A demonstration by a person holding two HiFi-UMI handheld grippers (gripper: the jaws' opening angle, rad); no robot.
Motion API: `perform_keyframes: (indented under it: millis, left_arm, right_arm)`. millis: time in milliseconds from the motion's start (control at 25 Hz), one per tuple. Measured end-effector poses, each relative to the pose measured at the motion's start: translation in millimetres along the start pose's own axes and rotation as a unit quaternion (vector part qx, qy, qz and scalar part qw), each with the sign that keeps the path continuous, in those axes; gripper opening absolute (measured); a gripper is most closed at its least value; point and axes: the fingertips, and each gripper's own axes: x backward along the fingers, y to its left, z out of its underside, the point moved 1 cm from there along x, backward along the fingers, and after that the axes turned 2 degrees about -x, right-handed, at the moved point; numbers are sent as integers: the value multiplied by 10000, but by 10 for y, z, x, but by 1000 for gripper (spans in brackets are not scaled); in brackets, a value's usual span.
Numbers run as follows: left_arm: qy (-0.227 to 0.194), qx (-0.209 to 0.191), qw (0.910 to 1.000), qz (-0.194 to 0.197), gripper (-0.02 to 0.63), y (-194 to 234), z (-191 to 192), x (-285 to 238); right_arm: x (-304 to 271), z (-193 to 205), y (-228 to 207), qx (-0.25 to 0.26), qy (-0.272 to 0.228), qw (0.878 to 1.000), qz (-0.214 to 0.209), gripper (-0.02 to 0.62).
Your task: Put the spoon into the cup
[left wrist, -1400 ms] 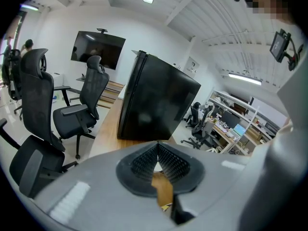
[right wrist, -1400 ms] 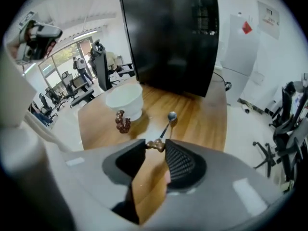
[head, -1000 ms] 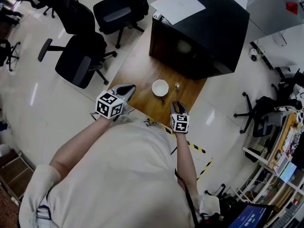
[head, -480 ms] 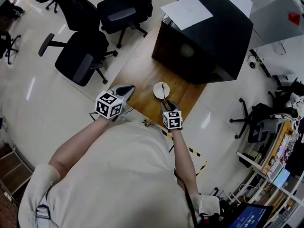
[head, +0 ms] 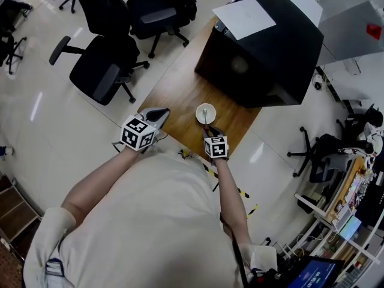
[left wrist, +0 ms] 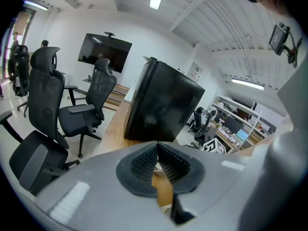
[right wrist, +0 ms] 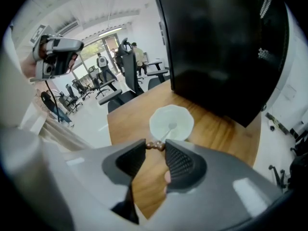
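Observation:
A white cup [head: 205,113] stands near the front edge of the wooden table [head: 180,92]. My right gripper [head: 210,131] hovers just in front of it, shut on the brown beaded handle end of a metal spoon [head: 205,117]. In the right gripper view the spoon [right wrist: 168,130] slants down from the right gripper [right wrist: 155,147], and its bowl lies inside the cup [right wrist: 180,115]. My left gripper [head: 158,114] rests at the table's front left corner, away from the cup. Its jaws meet with nothing between them in the left gripper view [left wrist: 157,149].
A big black cabinet [head: 264,47] with a sheet of paper [head: 252,18] on top fills the far end of the table, close behind the cup. Black office chairs [head: 102,71] stand on the floor to the left. Striped tape [head: 207,168] marks the floor below the table edge.
My right gripper carried the spoon leftwards from beside the cup to over it and tipped downwards; the spoon's bowl now sits inside the cup. The left gripper hardly moved.

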Motion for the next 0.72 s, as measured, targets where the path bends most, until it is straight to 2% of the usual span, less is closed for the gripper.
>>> perform_keyframes:
  millis: [400,720]
  left_arm:
    - [-52,69,10000,-50,2,14,37,53]
    - [-59,119,9999,-80,2,44,54,51]
  right_arm:
    - [-98,-22,34,-100,189,9997,-91,129]
    - [-111,3,-18,-441,271,9985,-168,129]
